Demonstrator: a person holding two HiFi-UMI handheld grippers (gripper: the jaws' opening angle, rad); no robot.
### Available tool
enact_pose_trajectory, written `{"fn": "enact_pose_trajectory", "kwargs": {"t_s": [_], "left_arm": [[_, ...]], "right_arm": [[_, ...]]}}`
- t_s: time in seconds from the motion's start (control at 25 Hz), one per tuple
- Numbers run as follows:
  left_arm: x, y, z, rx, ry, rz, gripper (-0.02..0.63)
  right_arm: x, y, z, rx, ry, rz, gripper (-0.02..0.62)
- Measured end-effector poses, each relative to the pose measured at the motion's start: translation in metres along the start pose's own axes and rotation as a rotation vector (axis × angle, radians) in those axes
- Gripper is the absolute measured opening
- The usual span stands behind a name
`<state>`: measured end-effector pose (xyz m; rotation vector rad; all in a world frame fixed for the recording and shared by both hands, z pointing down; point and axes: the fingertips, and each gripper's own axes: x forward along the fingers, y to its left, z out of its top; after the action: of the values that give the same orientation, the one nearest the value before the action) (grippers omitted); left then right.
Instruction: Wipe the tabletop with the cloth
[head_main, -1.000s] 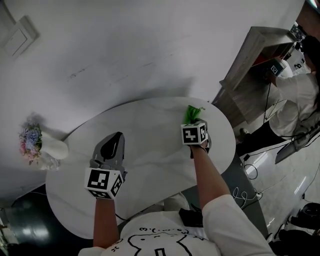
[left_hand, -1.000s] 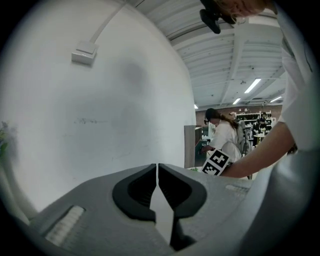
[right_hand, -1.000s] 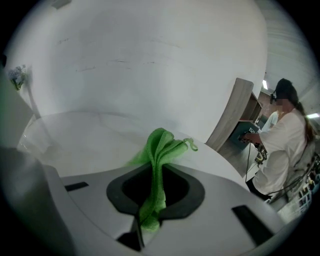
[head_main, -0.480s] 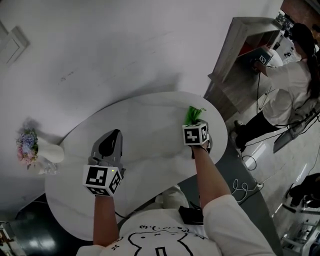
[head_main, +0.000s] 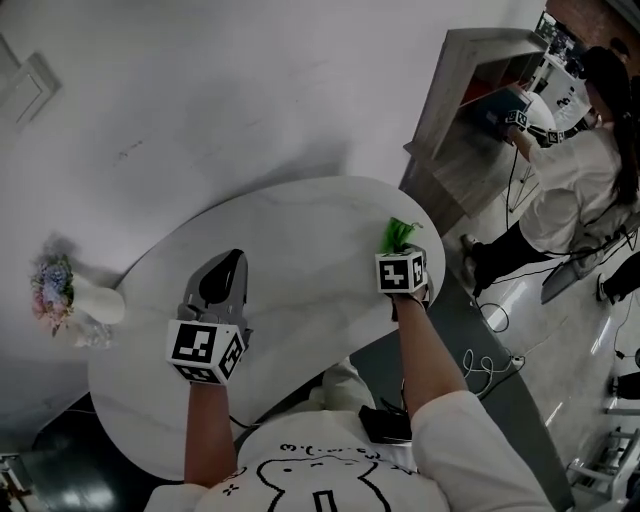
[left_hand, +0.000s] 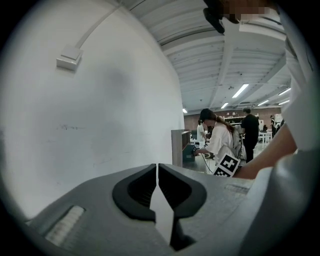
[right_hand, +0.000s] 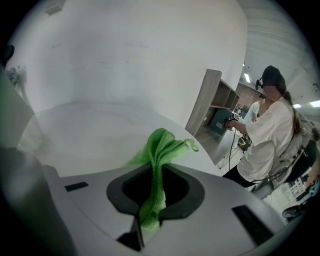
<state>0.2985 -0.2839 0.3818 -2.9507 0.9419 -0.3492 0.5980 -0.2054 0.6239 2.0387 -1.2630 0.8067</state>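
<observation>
A bunched green cloth (head_main: 397, 234) (right_hand: 159, 156) sticks out of my right gripper (head_main: 400, 243) (right_hand: 156, 172), which is shut on it over the right end of the white oval tabletop (head_main: 300, 250). The cloth's free end rests on or just above the table near its right edge. My left gripper (head_main: 224, 285) (left_hand: 158, 172) hovers over the table's left-middle, jaws shut with nothing between them. In the left gripper view, the wall and the far room lie beyond the jaws.
A white vase of flowers (head_main: 70, 300) stands at the table's left end. A grey wooden shelf unit (head_main: 470, 110) stands to the right, with a person (head_main: 570, 170) working at it. Cables (head_main: 490, 370) lie on the floor by the table's right edge.
My right gripper and the cloth have shifted a little to the right, toward the table's edge. The left gripper has barely moved.
</observation>
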Motion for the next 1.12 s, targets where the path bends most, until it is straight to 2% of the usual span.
{"fn": "enact_pose_trajectory", "kwargs": {"t_s": [0.4, 0.84, 1.12], "left_arm": [[-0.017, -0.018, -0.005, -0.008, -0.01, -0.056, 0.02], [-0.047, -0.036, -0.035, -0.064, -0.001, -0.093, 0.02], [-0.075, -0.033, -0.038, -0.087, 0.0, -0.073, 0.02]], "right_arm": [[-0.035, -0.031, -0.041, 0.05, 0.025, -0.077, 0.04], [-0.069, -0.051, -0.093, 0.102, 0.039, -0.161, 0.04], [-0.094, -0.052, -0.117, 0.136, 0.107, -0.17, 0.04]]}}
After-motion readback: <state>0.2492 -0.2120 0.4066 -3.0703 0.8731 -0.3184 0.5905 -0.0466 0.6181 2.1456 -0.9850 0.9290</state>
